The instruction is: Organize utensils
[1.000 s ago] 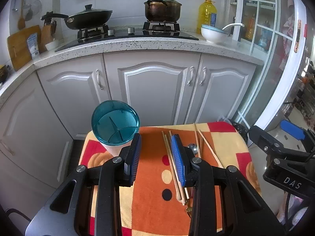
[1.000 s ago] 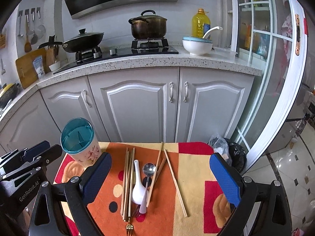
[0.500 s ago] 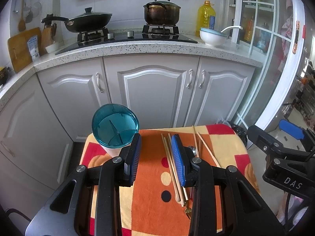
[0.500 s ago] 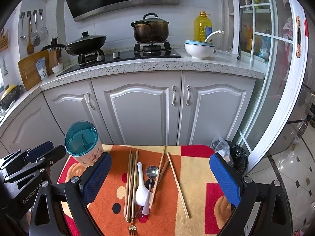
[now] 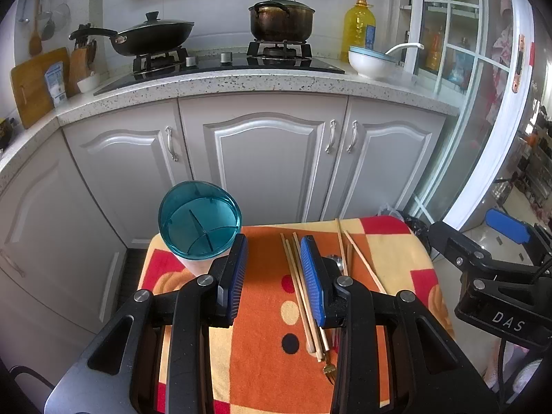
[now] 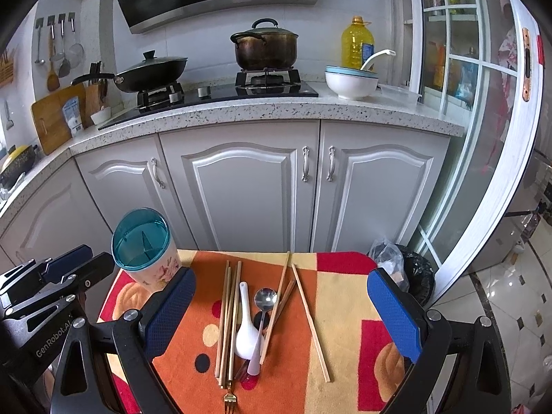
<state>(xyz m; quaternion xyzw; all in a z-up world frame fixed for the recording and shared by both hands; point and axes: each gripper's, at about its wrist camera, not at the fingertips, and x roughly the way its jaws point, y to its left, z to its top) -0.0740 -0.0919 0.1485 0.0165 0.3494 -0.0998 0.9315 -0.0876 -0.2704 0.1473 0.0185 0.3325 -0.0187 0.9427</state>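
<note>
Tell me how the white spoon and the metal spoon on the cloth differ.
The white spoon is thick and opaque white, its bowl towards the camera. The metal spoon is shiny, with a smaller round bowl pointing away and a pale handle lying across the white spoon's bowl. Both lie loose on the patterned cloth among the chopsticks.

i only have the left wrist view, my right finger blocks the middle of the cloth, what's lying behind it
Observer: A white spoon lies there, bowl toward us, beside the bundle of chopsticks.
Operator: anything else near it
Observer: A metal spoon with a pale handle lies right of the white one, its handle touching the white spoon's bowl.
Operator: how open is the right gripper
Observer: The right gripper is wide open, its pads spanning all the utensils, holding nothing.
Operator: is the holder plain
Observer: No, under the teal top the utensil holder has a pale flowered wall.
</note>
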